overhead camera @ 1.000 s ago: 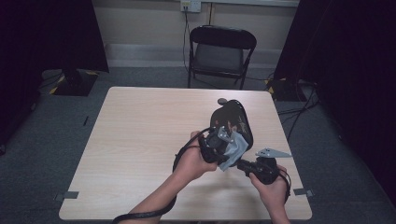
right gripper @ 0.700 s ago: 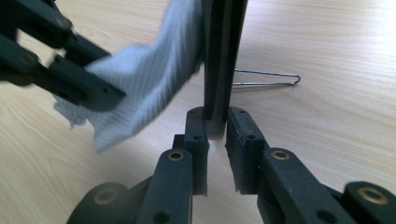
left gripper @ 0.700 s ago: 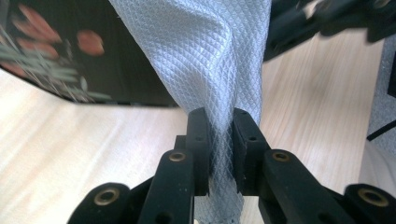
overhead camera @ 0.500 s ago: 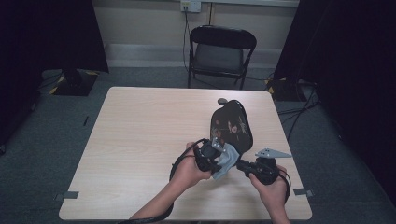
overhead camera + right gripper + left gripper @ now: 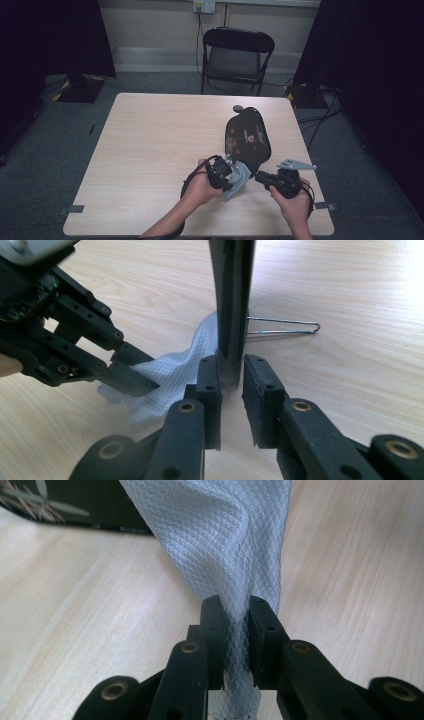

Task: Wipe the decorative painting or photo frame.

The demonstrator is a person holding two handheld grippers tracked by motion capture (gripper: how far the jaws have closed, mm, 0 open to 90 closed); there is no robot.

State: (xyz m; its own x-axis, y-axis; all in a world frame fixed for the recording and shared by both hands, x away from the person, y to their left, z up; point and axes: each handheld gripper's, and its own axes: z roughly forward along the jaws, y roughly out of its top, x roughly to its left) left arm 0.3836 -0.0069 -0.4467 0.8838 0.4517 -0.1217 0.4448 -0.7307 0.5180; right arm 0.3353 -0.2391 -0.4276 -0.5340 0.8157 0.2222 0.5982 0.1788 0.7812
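A black lacquered tray with a flower pattern stands tilted on the table, its near edge raised. My right gripper is shut on that thin edge, one pad on each side. My left gripper is shut on a grey mesh cloth at the tray's lower left. In the left gripper view the cloth rises bunched from between the jaws, with the tray's corner behind. The right gripper view shows the left gripper pinching the cloth on the tabletop.
The light wooden table is bare to the left and behind the tray. A thin wire loop lies on the wood behind the tray's edge. A small dark round thing sits at the tray's far end. A black folding chair stands beyond the table.
My left gripper has come down along the tray toward the near table edge, taking the cloth with it. The right gripper and the tray have stayed put.
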